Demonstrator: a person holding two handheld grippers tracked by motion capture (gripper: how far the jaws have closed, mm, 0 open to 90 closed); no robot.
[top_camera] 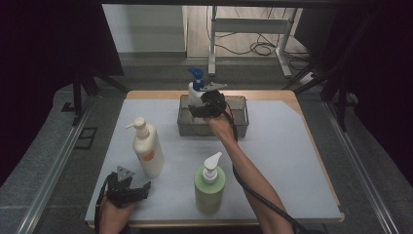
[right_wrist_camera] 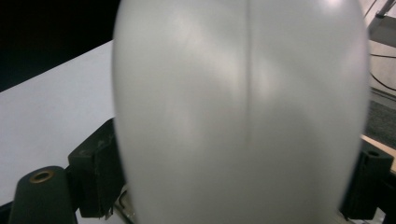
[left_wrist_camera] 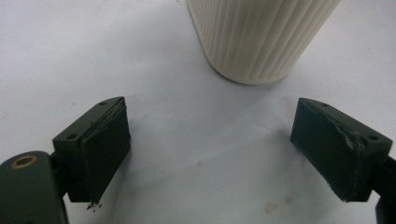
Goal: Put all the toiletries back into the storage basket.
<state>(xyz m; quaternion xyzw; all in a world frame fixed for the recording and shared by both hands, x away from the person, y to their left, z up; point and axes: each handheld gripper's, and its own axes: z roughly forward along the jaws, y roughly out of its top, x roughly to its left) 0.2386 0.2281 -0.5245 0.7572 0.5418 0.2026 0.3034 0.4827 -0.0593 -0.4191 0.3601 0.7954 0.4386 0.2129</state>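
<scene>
While standing upright in the clear bin (top_camera: 242, 119) at the bench's (top_camera: 292, 161) far edge, sitting between the right claw's (top_camera: 198, 108) jaws: white spray bottle (right_wrist_camera: 240, 112), contact impossible to tell. Resting wide and empty near the cream pump bottle (left_wrist_camera: 261, 37): left claw (left_wrist_camera: 212, 149).

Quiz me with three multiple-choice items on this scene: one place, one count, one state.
1. Where is the blue-trigger spray bottle? A in the bin; B beside the green bottle; C on the floor.
2. How many pump bottles stand on the mat? A one; B two; C three.
3. The left gripper is: A open, empty; B shut; C holding a bottle.
A: it rises from the bin's far left corner.
B: cream bottle and green bottle.
A: its jaws stand apart over bare mat.
</scene>
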